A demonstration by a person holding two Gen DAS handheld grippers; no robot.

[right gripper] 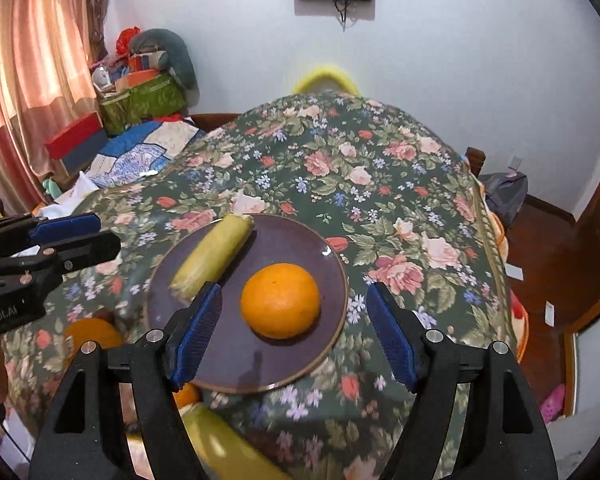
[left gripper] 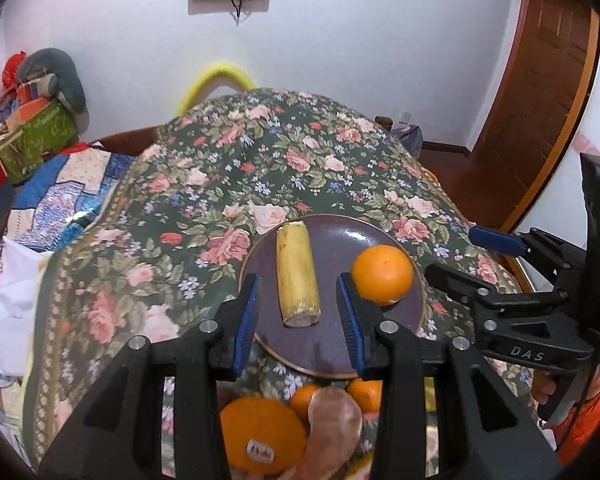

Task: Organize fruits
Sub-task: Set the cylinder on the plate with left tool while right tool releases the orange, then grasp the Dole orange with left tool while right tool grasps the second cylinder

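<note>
A dark purple plate [left gripper: 328, 344] [right gripper: 236, 360] lies on the floral tablecloth. On it are a yellow corn cob [left gripper: 297, 274] [right gripper: 212, 254] and an orange [left gripper: 382, 274] [right gripper: 280, 300]. My left gripper [left gripper: 298, 320] is open and empty, its jaws either side of the cob's near end, just above the plate. My right gripper [right gripper: 294, 332] is open and empty, jaws wide on either side of the orange; it also shows in the left wrist view [left gripper: 452, 258]. More oranges [left gripper: 260, 432] [right gripper: 92, 334], a brownish fruit [left gripper: 334, 420] and a yellow-green fruit [right gripper: 220, 444] lie near the table's front edge.
The floral-cloth table [left gripper: 220, 184] [right gripper: 380, 168] stretches away to the wall. Clutter and boxes [left gripper: 32, 120] [right gripper: 140, 92] sit at the left beyond a quilt. A wooden door [left gripper: 540, 80] stands at the right. A yellow chair back [right gripper: 326, 76] is behind the table.
</note>
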